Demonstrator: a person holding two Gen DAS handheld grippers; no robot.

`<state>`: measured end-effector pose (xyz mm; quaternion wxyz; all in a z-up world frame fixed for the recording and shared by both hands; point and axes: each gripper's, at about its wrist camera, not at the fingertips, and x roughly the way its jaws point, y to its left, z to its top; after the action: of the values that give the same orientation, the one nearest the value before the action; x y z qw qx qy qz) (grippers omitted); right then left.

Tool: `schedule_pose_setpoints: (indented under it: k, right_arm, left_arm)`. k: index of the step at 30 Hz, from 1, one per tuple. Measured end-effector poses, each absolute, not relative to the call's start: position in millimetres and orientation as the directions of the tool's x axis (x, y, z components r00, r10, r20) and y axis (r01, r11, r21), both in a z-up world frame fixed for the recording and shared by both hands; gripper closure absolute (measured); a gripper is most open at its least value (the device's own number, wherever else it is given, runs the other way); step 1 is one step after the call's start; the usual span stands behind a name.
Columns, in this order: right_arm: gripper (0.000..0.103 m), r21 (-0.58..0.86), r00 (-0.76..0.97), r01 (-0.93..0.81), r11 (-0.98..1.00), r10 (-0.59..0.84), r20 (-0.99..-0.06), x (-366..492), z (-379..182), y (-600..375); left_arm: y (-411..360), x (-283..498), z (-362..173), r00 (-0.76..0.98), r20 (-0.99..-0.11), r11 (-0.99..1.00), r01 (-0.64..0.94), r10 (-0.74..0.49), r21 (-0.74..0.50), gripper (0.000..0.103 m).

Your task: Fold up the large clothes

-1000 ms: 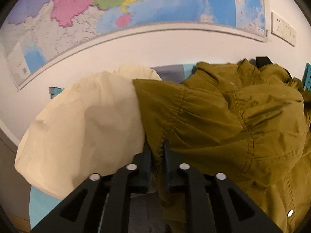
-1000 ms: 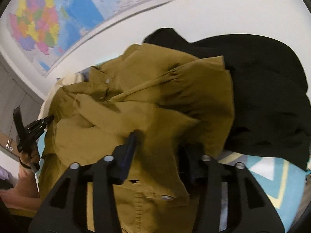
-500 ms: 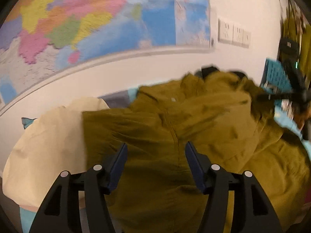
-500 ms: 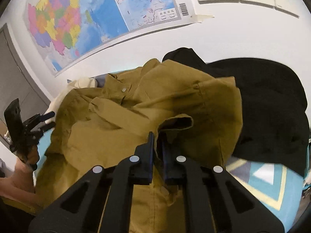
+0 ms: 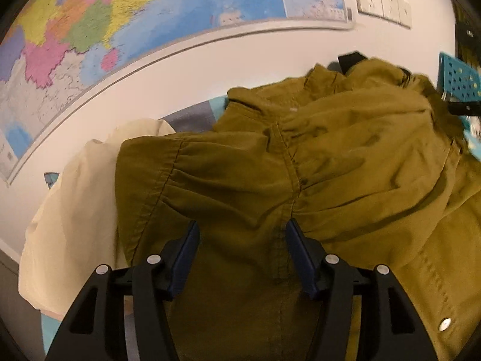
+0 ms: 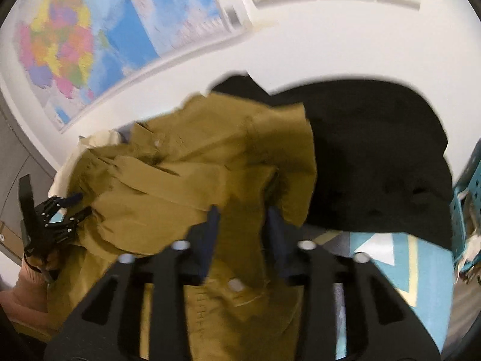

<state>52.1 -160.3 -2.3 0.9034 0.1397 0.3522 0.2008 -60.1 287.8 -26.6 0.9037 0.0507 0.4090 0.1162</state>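
Left gripper (image 5: 242,237) jaws spread over olive jacket (image 5: 300,186); right gripper (image 6: 242,222) jaws apart, straddling jacket fabric. Wall map (image 5: 126,24) text unreadable.

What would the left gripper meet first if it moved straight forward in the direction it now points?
Most likely the olive jacket. The left gripper is open, and the jacket's gathered cloth fills the gap between its fingers. Depth is hard to judge, but nothing else lies in front.

Jacket (image 5: 300,180) between two garments (image 5: 75,210).
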Motion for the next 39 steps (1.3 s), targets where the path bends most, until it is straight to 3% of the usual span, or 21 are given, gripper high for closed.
schedule_pose_setpoints:
  k: [5,15,20,24,32,36,39]
  right_arm:
    - [0.06,0.336,0.743,-0.285,0.898,0.428,-0.514,23,20,-144]
    - [0.057,0.188,0.788,-0.274,0.943,0.332,-0.518,15,28,-106]
    - [0.054,0.192,0.792,-0.347,0.918,0.397,-0.463,5,38,-93]
    - [0.056,0.199,0.703,-0.442,0.875,0.476,-0.529,20,21,-64]
    - [0.081,0.258,0.592,-0.348,0.901,0.425,-0.685,79,-44,-56]
    - [0.071,0.272,0.612,-0.334,0.903,0.427,-0.666,67,-33,-61]
    - [0.069,0.313,0.607,-0.392,0.865,0.499,-0.618,49,-17,-60]
  left_arm:
    - [283,-70,-13,0.665,-0.708,0.971,-0.176,0.238,0.161,0.043]
    - [268,-76,-9,0.678,-0.7,0.975,-0.154,0.223,0.162,0.039]
    - [276,-73,-15,0.66,-0.717,0.974,-0.18,0.224,0.139,0.039]
    - [279,-65,-24,0.634,-0.736,0.97,-0.198,0.238,0.143,0.039]
    - [289,-58,-38,0.589,-0.754,0.955,-0.231,0.29,0.186,0.038]
    - [289,-61,-32,0.594,-0.754,0.958,-0.228,0.28,0.177,0.039]
    - [287,-68,-24,0.621,-0.751,0.972,-0.197,0.225,0.128,0.039]
